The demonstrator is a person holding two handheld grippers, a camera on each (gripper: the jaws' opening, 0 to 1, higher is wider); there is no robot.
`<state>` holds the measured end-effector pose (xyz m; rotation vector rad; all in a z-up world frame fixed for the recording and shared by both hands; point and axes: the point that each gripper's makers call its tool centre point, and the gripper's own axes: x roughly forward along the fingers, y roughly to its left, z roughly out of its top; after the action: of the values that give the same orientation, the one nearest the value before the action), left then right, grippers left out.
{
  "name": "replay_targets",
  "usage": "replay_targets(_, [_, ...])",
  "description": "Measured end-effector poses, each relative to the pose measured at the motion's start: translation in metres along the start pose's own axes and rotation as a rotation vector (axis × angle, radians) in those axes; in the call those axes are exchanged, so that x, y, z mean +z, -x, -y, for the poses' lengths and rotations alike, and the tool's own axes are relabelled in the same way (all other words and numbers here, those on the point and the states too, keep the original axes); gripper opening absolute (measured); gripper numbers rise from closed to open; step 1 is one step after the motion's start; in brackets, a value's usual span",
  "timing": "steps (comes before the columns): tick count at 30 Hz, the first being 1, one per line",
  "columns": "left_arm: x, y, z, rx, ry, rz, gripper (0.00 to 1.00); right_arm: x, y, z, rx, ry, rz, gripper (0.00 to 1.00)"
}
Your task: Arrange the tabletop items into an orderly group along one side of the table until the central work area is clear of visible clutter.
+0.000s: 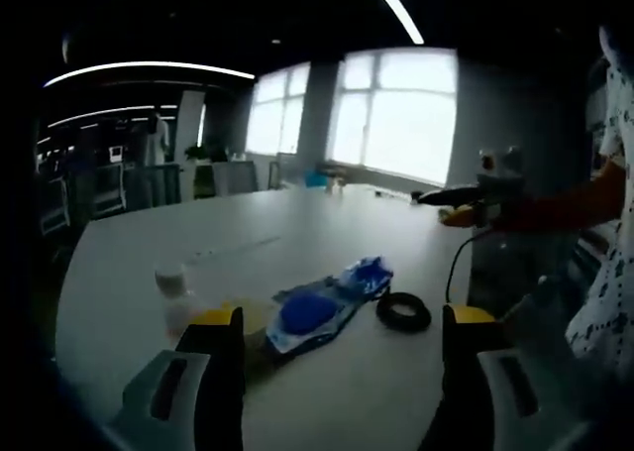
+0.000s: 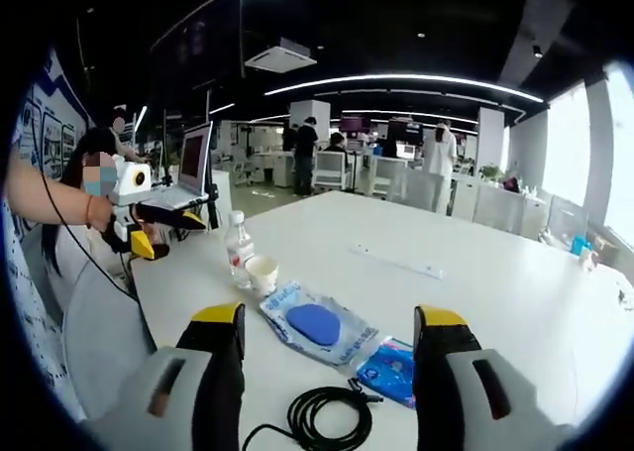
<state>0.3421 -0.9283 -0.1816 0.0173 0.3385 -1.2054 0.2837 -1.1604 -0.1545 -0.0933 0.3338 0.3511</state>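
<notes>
On the white table (image 2: 495, 292) stand a clear water bottle (image 2: 236, 245) and a white cup (image 2: 263, 273). Beside them lie a clear bag with a blue oval pad (image 2: 315, 324), a blue packet (image 2: 391, 367) and a coiled black cable (image 2: 327, 411). My right gripper (image 2: 329, 317) hovers open above the bag and cable, holding nothing. My left gripper (image 1: 342, 317) is open over the table's near edge, facing the bottle (image 1: 176, 297), bag (image 1: 307, 314), packet (image 1: 365, 273) and cable coil (image 1: 403, 311). In the right gripper view the left gripper (image 2: 144, 235) is held off the table's left end.
A thin white strip (image 2: 401, 261) lies further out on the table. A laptop (image 2: 193, 164) on a stand is at the left. The person's arm (image 1: 584, 198) holds the right gripper (image 1: 466, 205) beyond the table's right edge. Desks, chairs and several people stand behind.
</notes>
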Motion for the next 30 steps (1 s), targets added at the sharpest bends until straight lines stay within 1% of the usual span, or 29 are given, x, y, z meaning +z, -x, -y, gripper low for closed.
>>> replay_targets(5, [-0.005,0.000,0.011,-0.001,0.001,-0.001,0.79,-0.013,0.017,0.006,-0.006,-0.010,-0.009,0.70])
replay_targets(8, [-0.006,0.003,0.019,-0.001,-0.001,0.002,0.79,-0.023,0.029,0.011,-0.017,-0.023,-0.019,0.72])
replay_targets(11, [-0.011,0.006,0.023,0.006,0.001,-0.003,0.79,-0.037,0.042,0.016,-0.035,-0.033,-0.036,0.72])
replay_targets(16, [-0.016,0.010,0.031,0.010,0.007,-0.007,0.78,-0.057,0.055,0.019,-0.051,-0.046,-0.057,0.72])
replay_targets(18, [-0.019,0.012,0.034,0.013,0.001,-0.011,0.78,-0.066,0.058,0.018,-0.057,-0.056,-0.072,0.72])
replay_targets(25, [-0.031,0.022,0.037,0.032,0.005,-0.029,0.80,-0.088,0.067,0.019,-0.075,-0.092,-0.093,0.73])
replay_targets(26, [-0.034,0.024,0.037,0.037,0.010,-0.036,0.80,-0.090,0.067,0.019,-0.075,-0.094,-0.099,0.73])
replay_targets(30, [-0.038,0.032,0.035,0.057,0.017,-0.036,0.80,-0.095,0.072,0.019,-0.082,-0.099,-0.102,0.73])
